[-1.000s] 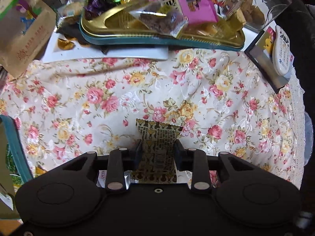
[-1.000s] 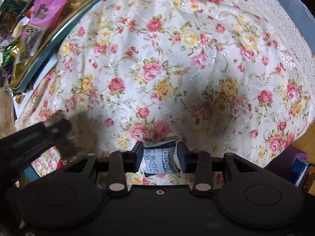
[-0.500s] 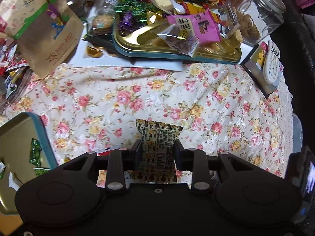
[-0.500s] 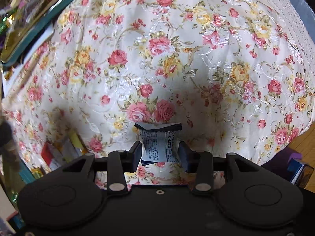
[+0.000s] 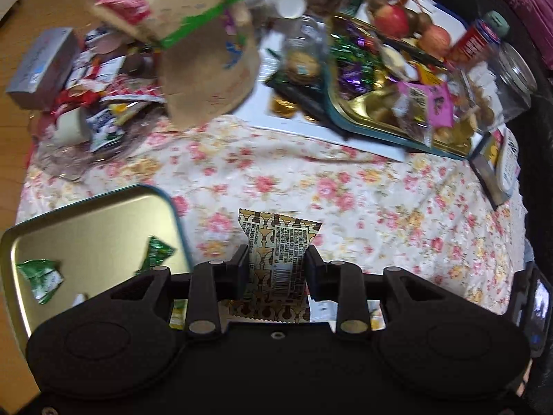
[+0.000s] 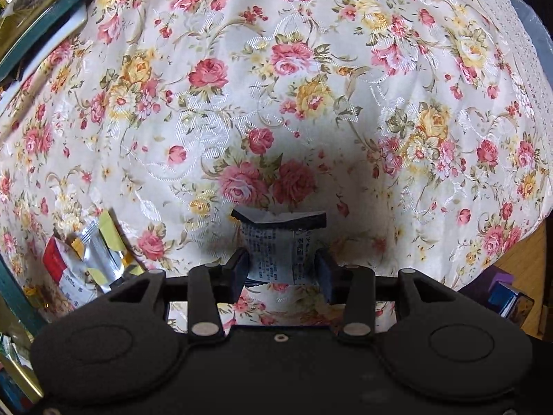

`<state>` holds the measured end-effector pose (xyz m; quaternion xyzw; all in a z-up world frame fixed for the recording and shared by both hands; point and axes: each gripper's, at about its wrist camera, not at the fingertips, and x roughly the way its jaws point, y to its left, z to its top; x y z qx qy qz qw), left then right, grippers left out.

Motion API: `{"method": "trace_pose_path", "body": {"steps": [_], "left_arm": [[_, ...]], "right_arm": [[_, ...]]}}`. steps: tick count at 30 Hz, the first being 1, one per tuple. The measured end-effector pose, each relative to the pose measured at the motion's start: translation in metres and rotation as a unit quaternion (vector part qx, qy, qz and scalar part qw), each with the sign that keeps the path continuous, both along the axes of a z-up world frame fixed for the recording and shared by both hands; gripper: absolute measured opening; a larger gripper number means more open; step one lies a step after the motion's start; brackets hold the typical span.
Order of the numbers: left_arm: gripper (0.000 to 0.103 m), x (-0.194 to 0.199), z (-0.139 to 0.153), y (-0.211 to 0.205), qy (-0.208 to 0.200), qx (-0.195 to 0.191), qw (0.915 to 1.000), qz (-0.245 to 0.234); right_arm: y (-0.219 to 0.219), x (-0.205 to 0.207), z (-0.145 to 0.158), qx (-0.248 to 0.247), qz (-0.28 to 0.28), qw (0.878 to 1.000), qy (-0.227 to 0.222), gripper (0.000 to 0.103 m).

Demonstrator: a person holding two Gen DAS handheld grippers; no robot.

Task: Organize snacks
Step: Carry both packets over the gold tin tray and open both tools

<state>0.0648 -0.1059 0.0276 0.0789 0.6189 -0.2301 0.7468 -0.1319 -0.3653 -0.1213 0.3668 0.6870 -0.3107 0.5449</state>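
Observation:
My left gripper [image 5: 277, 265] is shut on a gold-and-brown patterned snack packet [image 5: 276, 242], held upright above the floral cloth. To its left lies an open gold tin tray with a teal rim [image 5: 103, 214] holding two green-wrapped sweets [image 5: 157, 252]. My right gripper [image 6: 281, 266] is shut on a small white printed packet with a dark top edge [image 6: 276, 242], low over the cloth. A few loose packets, red, silver and yellow [image 6: 86, 259], lie on the cloth to its lower left.
A second teal-rimmed gold tray [image 5: 363, 103] full of wrapped sweets sits at the back on a white board. A brown paper bag [image 5: 207, 52], apples [image 5: 392, 20], glass jars [image 5: 511, 76], a grey box [image 5: 41, 65] and a wrapper pile [image 5: 100, 103] crowd the far side. The cloth's right edge [image 6: 518, 235] drops to wooden floor.
The left gripper has swung left and risen with its packet; the near gold tray and far clutter have come into view. The right gripper has sunk a little; loose packets now show at its lower left.

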Motion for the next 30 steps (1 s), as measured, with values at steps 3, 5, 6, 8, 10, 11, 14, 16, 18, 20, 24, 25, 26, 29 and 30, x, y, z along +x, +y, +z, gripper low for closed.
{"method": "trace_pose_path", "body": {"steps": [3, 5, 6, 8, 10, 11, 14, 16, 18, 20, 24, 25, 26, 29, 30], "left_arm": [[0.041, 0.008, -0.003, 0.027, -0.001, 0.004, 0.9999, 0.015], [0.041, 0.014, -0.006, 0.044, -0.004, 0.009, 0.9997, 0.024], [0.041, 0.017, -0.008, 0.052, -0.005, 0.015, 0.9994, 0.03], [0.041, 0.022, -0.012, 0.067, -0.005, 0.024, 0.9988, 0.043], [0.041, 0.027, -0.016, 0.079, -0.002, 0.029, 0.9982, 0.052], [0.041, 0.029, -0.018, 0.085, -0.003, 0.03, 0.998, 0.055], [0.042, 0.033, -0.018, 0.098, -0.011, 0.027, 0.9978, 0.059], [0.042, 0.034, -0.016, 0.105, -0.02, 0.027, 0.9975, 0.063], [0.042, 0.035, -0.013, 0.111, -0.032, 0.031, 0.9968, 0.066], [0.042, 0.037, -0.01, 0.116, -0.045, 0.037, 0.9956, 0.073], [0.043, 0.041, -0.008, 0.126, -0.043, 0.04, 0.9939, 0.093], [0.044, 0.042, -0.008, 0.128, -0.04, 0.041, 0.9938, 0.095], [0.047, 0.043, -0.008, 0.13, -0.038, 0.044, 0.9935, 0.098], [0.046, 0.045, -0.01, 0.135, -0.032, 0.056, 0.9921, 0.107], [0.046, 0.046, -0.01, 0.137, -0.032, 0.058, 0.9914, 0.113]], "right_arm": [[0.007, 0.011, 0.001, -0.003, 0.021, 1.0, 0.001, 0.039], [0.012, 0.016, 0.001, -0.002, 0.03, 1.0, -0.001, 0.036], [0.013, 0.02, 0.003, 0.0, 0.031, 1.0, -0.001, 0.035], [0.017, 0.026, 0.006, 0.003, 0.028, 1.0, -0.005, 0.034], [0.021, 0.033, 0.011, 0.006, 0.025, 1.0, -0.014, 0.033], [0.024, 0.038, 0.015, 0.007, 0.026, 0.999, -0.02, 0.033], [0.033, 0.053, 0.027, 0.005, 0.035, 0.998, -0.043, 0.032], [0.041, 0.064, 0.036, 0.005, 0.041, 0.997, -0.058, 0.032], [0.052, 0.075, 0.044, 0.008, 0.05, 0.996, -0.073, 0.032], [0.065, 0.083, 0.052, 0.013, 0.061, 0.994, -0.089, 0.032], [0.095, 0.102, 0.069, 0.025, 0.097, 0.987, -0.125, 0.032], [0.102, 0.106, 0.073, 0.028, 0.106, 0.985, -0.133, 0.032], [0.11, 0.11, 0.077, 0.031, 0.116, 0.983, -0.141, 0.032], [0.132, 0.121, 0.091, 0.038, 0.139, 0.976, -0.165, 0.033], [0.138, 0.123, 0.096, 0.041, 0.147, 0.973, -0.173, 0.033]]}}
